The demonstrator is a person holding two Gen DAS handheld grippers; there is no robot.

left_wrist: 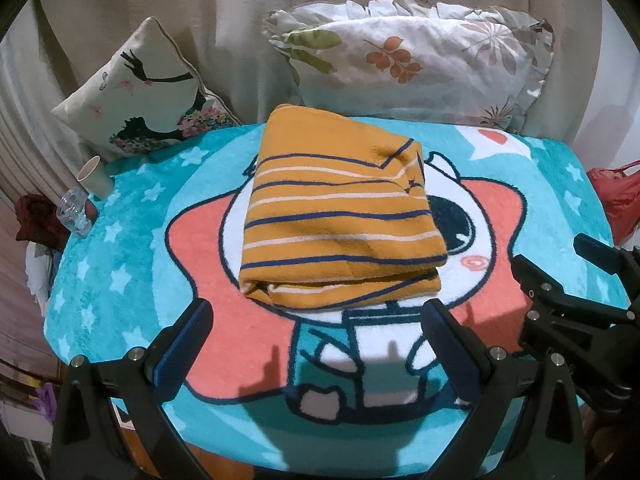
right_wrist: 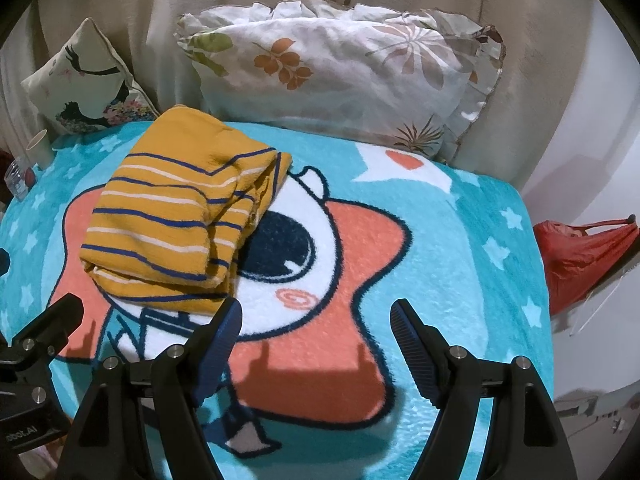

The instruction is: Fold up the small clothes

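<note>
A mustard-yellow garment with navy and white stripes (left_wrist: pixel 340 208) lies folded into a thick rectangle on the cartoon-print blanket (left_wrist: pixel 120 248); it also shows in the right wrist view (right_wrist: pixel 180 216). My left gripper (left_wrist: pixel 316 316) is open and empty, just in front of the garment's near edge. My right gripper (right_wrist: pixel 316 312) is open and empty, to the right of the garment's near corner; it shows at the right edge of the left wrist view (left_wrist: pixel 560 264).
A floral pillow (left_wrist: pixel 412 60) and a cushion with a dancer print (left_wrist: pixel 144 96) lean against the beige backrest. A paper cup (left_wrist: pixel 95 177) and a clear glass (left_wrist: pixel 76 212) stand at the blanket's left edge. A red bag (right_wrist: pixel 580 260) hangs at the right.
</note>
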